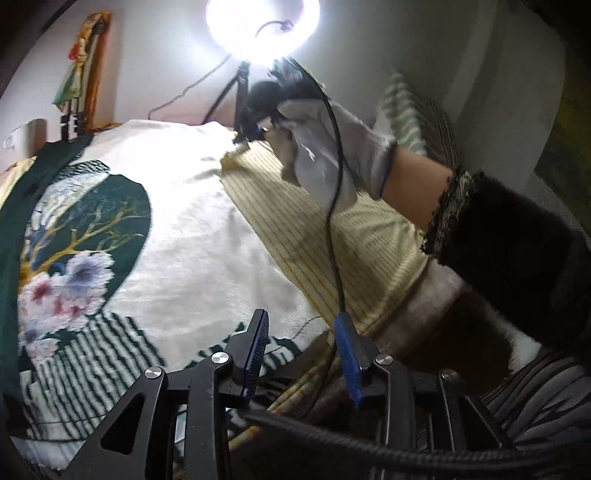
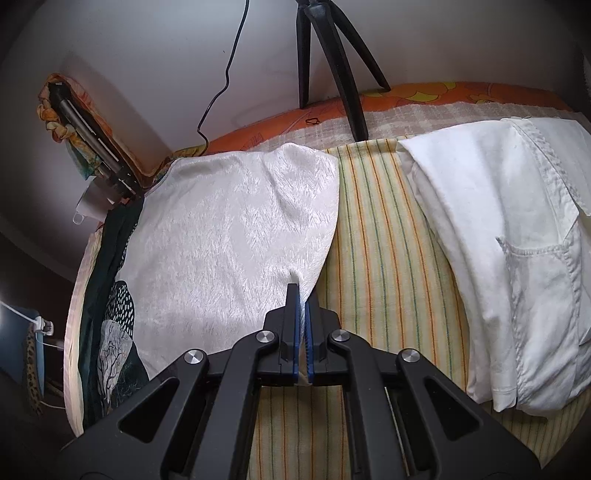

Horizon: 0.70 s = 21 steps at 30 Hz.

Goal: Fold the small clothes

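Observation:
A cream garment with a dark green floral print (image 1: 166, 221) lies spread on the striped yellow sheet (image 1: 332, 236). My left gripper (image 1: 303, 332) is open and empty, hovering over the garment's near edge. My right gripper (image 2: 303, 295) is shut on the garment's cream edge (image 2: 236, 229) and pinches a fold of it between the blue pads. The right gripper also shows in the left wrist view (image 1: 251, 133), held by a white-gloved hand (image 1: 332, 147) at the garment's far corner.
A folded white shirt (image 2: 509, 236) lies on the striped sheet (image 2: 376, 236) to the right. A black tripod (image 2: 332, 62) with a ring light (image 1: 262, 26) stands at the bed's far edge by the wall. A cable (image 1: 336, 221) hangs across the left view.

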Each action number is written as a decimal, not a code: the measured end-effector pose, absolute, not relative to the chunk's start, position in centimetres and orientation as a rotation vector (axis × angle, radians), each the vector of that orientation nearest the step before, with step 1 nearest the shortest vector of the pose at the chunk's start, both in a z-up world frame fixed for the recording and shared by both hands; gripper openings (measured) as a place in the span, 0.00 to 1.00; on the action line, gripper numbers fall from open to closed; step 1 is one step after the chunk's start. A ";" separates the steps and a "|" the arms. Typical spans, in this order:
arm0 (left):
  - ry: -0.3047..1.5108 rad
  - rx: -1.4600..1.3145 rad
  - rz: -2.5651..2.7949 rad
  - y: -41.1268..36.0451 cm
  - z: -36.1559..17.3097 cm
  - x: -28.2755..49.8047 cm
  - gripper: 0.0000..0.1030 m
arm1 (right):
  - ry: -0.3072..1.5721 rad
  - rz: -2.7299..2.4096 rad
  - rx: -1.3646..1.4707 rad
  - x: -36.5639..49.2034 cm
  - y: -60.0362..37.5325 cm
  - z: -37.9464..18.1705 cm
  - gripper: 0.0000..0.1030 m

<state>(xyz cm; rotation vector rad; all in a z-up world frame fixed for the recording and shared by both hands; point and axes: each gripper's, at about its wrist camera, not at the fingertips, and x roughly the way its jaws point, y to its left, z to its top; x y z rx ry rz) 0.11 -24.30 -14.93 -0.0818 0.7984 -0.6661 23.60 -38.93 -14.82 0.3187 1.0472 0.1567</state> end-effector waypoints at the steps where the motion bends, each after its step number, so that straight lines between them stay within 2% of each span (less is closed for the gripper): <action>1: 0.791 -0.070 -0.655 -24.1 -14.8 0.0 0.37 | 1.048 0.158 0.318 23.6 -39.0 -14.9 0.04; 4: 0.777 -0.033 -0.617 -23.7 -15.0 -0.1 0.35 | 1.046 0.162 0.316 23.4 -39.1 -14.7 0.04; 8: 0.791 -0.003 -0.560 -24.0 -15.7 0.7 0.26 | 1.036 0.168 0.315 23.2 -39.1 -14.2 0.04; 11: 0.782 0.046 -0.557 -25.1 -16.4 0.9 0.25 | 1.028 0.171 0.316 23.1 -39.0 -13.9 0.04; 17: 0.802 0.087 -0.609 -27.0 -17.1 0.7 0.30 | 1.018 0.177 0.315 23.1 -38.8 -13.5 0.04; 21: 0.820 0.022 -0.642 -26.5 -16.6 0.6 0.37 | 1.014 0.183 0.317 23.0 -38.9 -13.3 0.04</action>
